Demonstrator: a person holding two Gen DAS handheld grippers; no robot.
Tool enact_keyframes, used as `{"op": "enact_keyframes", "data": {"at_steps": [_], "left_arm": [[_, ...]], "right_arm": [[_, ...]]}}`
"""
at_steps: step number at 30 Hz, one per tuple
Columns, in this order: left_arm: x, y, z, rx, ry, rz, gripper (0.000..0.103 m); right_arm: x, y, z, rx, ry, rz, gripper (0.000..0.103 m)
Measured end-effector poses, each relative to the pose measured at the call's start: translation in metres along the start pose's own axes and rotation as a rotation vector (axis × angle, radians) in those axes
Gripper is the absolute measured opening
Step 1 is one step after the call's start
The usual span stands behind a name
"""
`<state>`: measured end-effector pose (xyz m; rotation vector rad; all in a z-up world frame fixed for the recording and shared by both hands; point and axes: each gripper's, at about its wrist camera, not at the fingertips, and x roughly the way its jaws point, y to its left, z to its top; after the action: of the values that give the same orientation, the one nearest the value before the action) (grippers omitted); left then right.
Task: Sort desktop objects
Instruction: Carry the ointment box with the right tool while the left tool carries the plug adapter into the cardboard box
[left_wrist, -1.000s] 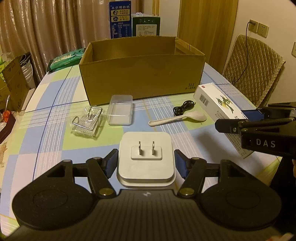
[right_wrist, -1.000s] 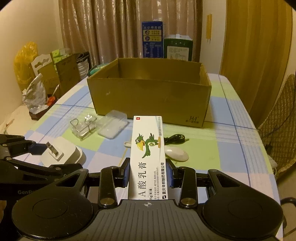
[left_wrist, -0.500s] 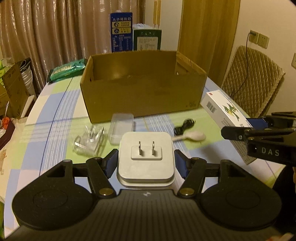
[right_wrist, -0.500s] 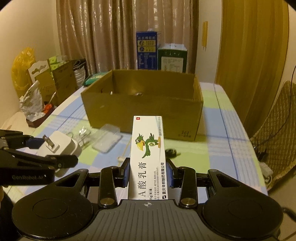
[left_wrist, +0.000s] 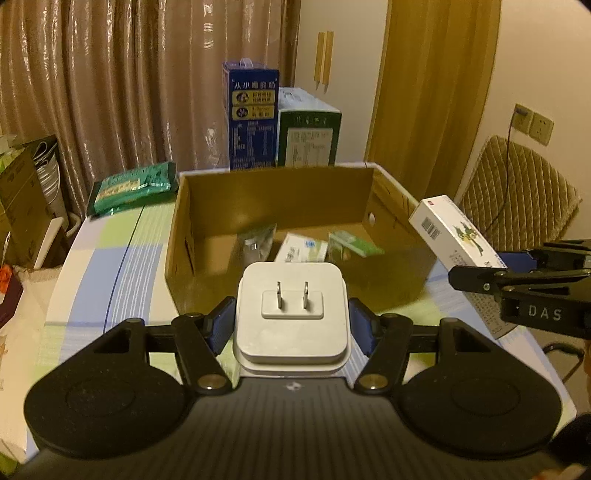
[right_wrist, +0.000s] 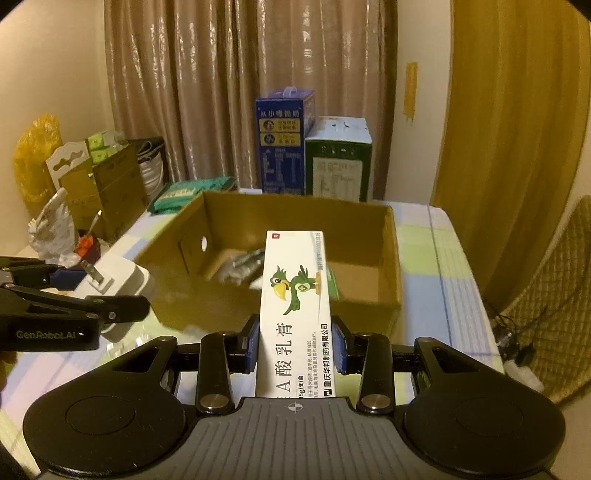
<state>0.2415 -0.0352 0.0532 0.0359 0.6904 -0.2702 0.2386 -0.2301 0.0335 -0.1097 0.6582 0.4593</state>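
Jaws, left: the left gripper (left_wrist: 291, 325) is clamped on the white charger (left_wrist: 291, 314), pads against its two flat sides, prongs facing up toward the camera.
Jaws, right: the right gripper (right_wrist: 295, 345) is closed on the ointment box (right_wrist: 295, 314), gripped near its lower end, so most of its length juts forward past the fingers.
Where the things are: both items hang in the air at the near wall of the cardboard box (left_wrist: 177, 229); neither is over its floor for certain.
Inside the carton: a few packets and a green-and-white pack (left_wrist: 303, 249) already lie on the bottom.
Risk, long carton: held low down, the ointment box has a long free end; I judge it could pivot between the pads if that end clips the cardboard rim.
Risk, charger: its sides look smooth and rounded, so a jolt could let it slide out and land prongs-first on the checked tablecloth (left_wrist: 110, 266).
Risk, early release: letting go before clearing the near wall would likely drop either item outside.
Risk, crowding: the two grippers sit side by side, near each other; converging on one spot could knock them together.
Risk, shove: a push on the near wall could slide the light carton away.
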Motion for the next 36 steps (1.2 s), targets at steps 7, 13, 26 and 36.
{"op": "enact_keyframes", "data": {"at_steps": [7,13,26,36], "left_arm": [[0.026,0.012,0.043,0.006,-0.008,-0.009,0.060],[0.050,0.025,0.074,0.003,-0.010,-0.001,0.060],[0.105,0.053,0.085,-0.019,0.039,0.001,0.060],[0.137,0.064,0.082,-0.052,0.071,-0.014,0.060]], "right_arm": [[0.032,-0.005,0.047,0.012,-0.004,0.016,0.035],[0.062,-0.008,0.070,0.014,0.009,0.017,0.035],[0.124,-0.017,0.078,0.021,0.082,0.008,0.035],[0.148,-0.023,0.077,0.040,0.104,0.005,0.035]]}}
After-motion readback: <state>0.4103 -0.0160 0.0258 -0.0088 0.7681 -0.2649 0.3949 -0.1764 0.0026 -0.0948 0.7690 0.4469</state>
